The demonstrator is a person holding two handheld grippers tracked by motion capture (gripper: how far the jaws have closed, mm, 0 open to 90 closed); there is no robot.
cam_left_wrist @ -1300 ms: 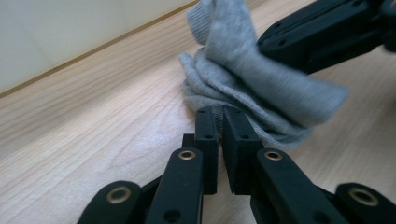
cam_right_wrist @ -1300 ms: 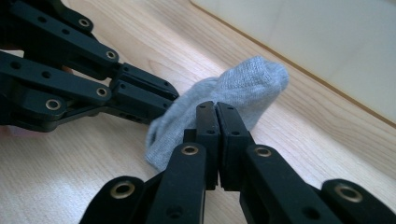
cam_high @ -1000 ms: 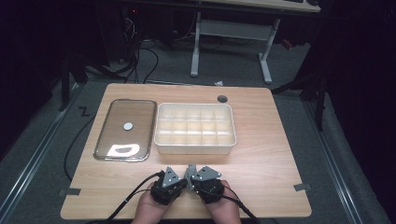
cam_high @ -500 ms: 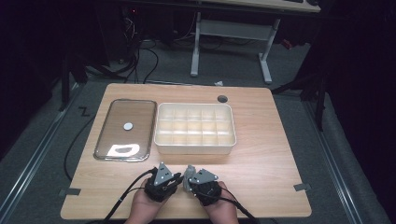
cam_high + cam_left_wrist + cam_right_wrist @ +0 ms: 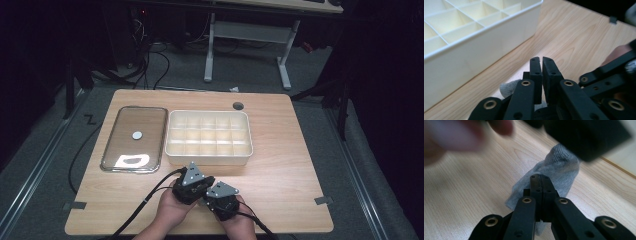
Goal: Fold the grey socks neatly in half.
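Dark room, cables and a desk frame at the top of the frame; pale wood surface (image 5: 280, 150) lit at centre. On it: cream divided box (image 5: 208, 137) at middle, clear lid or tray (image 5: 134, 138) to its left.

Both grippers sit at lower centre of the high view, side by side and almost touching, just below the box's near wall. Left gripper (image 5: 540, 60): jaws together, a bit of grey sock (image 5: 560, 171) showing beneath them at lower left of its view; whether they pinch it, cannot tell. Right gripper (image 5: 540, 178): jaws together over the sock, apparently clamped on it. The sock lies on the surface between and under the two grippers, close to the box.

Change from one second ago: the pair has slid a little toward the bottom edge and back up, ending close to where it started. Box and lid unmoved.

Judgement: the sock is being gathered or folded, not yet carried to a compartment.
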